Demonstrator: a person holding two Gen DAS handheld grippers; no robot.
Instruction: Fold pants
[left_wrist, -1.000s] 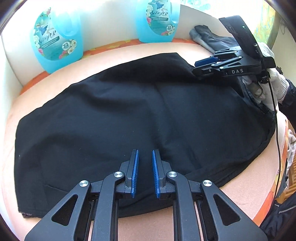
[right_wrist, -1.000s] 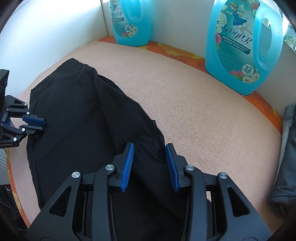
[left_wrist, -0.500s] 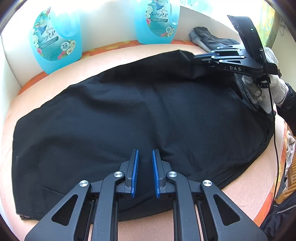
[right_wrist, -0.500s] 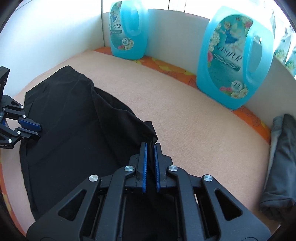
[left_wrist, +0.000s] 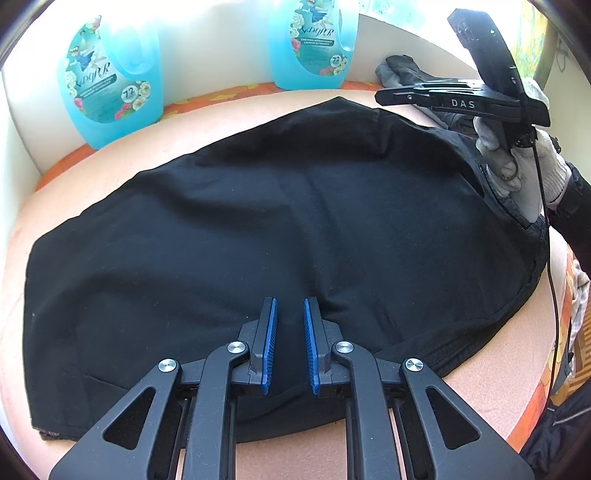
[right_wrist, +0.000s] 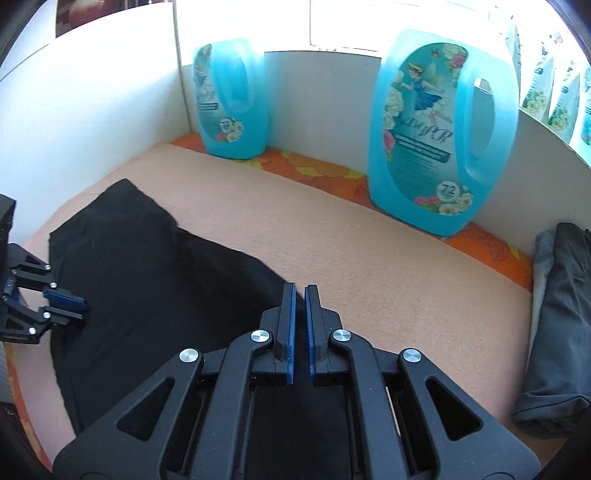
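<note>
- Pants (left_wrist: 258, 229), black, lie spread across the peach mat (left_wrist: 229, 110) that covers the work surface; their far edge reaches toward the two blue detergent bottles, their near edge sits just under our left gripper; we judge that the step in hand is raising one end to carry it over the rest.
- At the left, the left detergent bottle (left_wrist: 110, 77) stands on the orange floral border, well apart from the cloth; we should keep the fold's landing short of it.
- Our left gripper (left_wrist: 290, 345) hangs over the near middle of the pants with its blue pads standing a narrow gap apart; black cloth shows in that gap, yet we cannot tell whether the pads truly pinch it; if it is meant as the anchor, we should check the hold before any pull.
- Further right, the second bottle (left_wrist: 314, 40) stands behind the far edge; a grey garment (right_wrist: 554, 325) lies bunched at the mat's right end; we should keep the travelling edge off both.
- At the right end, our right gripper (right_wrist: 299, 332), held in a white-gloved hand (left_wrist: 517, 162), has its jaws closed on the pants' edge, which rises to it in a ridge; we should lift enough to clear the lower layer, sweep level, and lay edge on edge.
</note>
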